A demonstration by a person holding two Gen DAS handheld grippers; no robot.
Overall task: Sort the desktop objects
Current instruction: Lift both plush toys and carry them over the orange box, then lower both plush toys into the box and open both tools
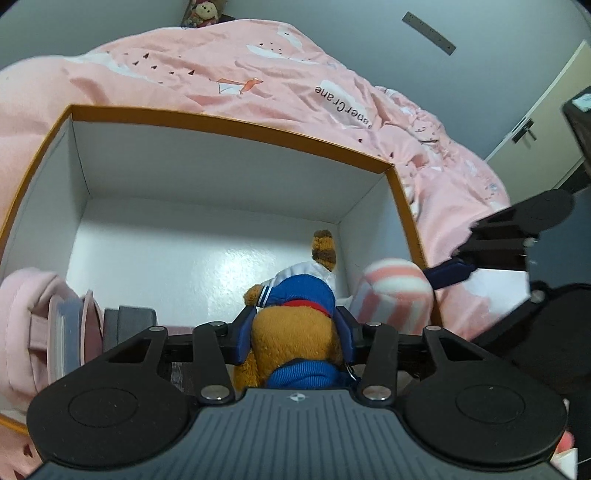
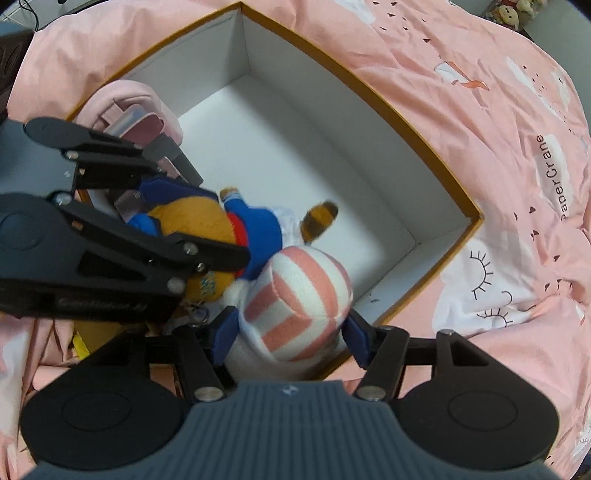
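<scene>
My left gripper [image 1: 295,330] is shut on a brown plush animal in blue sailor clothes [image 1: 295,332], held low inside an open white box with an orange rim [image 1: 229,123]. The plush also shows in the right wrist view [image 2: 218,229], with the left gripper [image 2: 177,229] around it. My right gripper [image 2: 288,332] is shut on a pink-and-white striped plush [image 2: 299,295] at the box's near corner, beside the brown plush. That striped plush also shows in the left wrist view [image 1: 395,295], with the right gripper [image 1: 454,271] behind it.
The box [image 2: 369,96] rests on a pink bed quilt [image 2: 480,110]. A pink pouch-like item [image 2: 129,107] and a grey block [image 1: 129,321] lie in the box's left end. Small dolls [image 1: 201,13] sit by the far wall.
</scene>
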